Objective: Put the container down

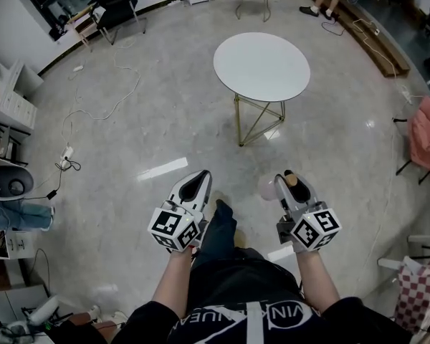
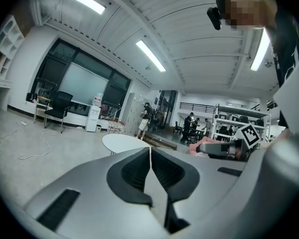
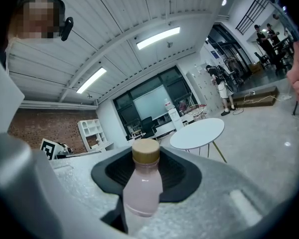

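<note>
- Head view: the person is holding the left gripper (image 1: pixel 196 181) and the right gripper (image 1: pixel 290 183) side by side above the floor, well apart from the round white table (image 1: pixel 261 67).
- Left gripper view: its jaws are pressing together, pad against pad.
- Right gripper view: its jaws are pinching the container (image 3: pixel 142 188), a pink bottle standing upright with a gold cap.

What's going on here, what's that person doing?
A person carries two tools. The right tool grips a pink bottle with a tan cap. The left tool is shut and empty. A round white table stands ahead, and the bottle is not put down yet.
</note>
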Available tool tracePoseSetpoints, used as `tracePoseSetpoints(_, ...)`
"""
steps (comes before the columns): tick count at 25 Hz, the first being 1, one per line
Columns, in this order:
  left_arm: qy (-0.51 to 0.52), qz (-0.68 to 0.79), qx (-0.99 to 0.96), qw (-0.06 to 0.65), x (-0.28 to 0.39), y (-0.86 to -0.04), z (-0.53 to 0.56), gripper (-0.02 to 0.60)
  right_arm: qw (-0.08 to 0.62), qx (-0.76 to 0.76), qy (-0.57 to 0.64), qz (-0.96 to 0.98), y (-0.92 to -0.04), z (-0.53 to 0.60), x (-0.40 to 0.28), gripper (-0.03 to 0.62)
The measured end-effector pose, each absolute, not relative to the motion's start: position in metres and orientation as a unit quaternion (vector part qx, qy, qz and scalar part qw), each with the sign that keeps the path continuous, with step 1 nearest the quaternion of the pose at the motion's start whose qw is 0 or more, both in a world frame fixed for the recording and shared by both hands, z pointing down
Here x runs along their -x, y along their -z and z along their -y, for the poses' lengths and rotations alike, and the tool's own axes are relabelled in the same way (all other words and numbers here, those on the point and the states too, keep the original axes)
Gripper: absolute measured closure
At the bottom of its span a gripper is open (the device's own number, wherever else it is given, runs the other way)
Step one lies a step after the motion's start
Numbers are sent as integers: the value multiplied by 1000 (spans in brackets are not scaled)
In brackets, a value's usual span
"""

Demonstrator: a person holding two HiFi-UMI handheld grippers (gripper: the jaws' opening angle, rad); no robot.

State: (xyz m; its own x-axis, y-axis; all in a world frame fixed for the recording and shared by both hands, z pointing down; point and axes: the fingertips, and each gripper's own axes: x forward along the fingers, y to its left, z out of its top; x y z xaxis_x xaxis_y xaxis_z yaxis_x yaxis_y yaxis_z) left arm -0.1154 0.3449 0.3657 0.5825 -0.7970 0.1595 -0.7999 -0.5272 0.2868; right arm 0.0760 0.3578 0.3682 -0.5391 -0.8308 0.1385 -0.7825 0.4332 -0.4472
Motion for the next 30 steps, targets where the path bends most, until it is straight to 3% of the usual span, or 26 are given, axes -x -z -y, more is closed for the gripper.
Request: tracePoseSetpoints(30, -23, 392, -899, 193, 60, -390, -204, 566, 56, 511, 252, -820, -382, -235, -111, 459)
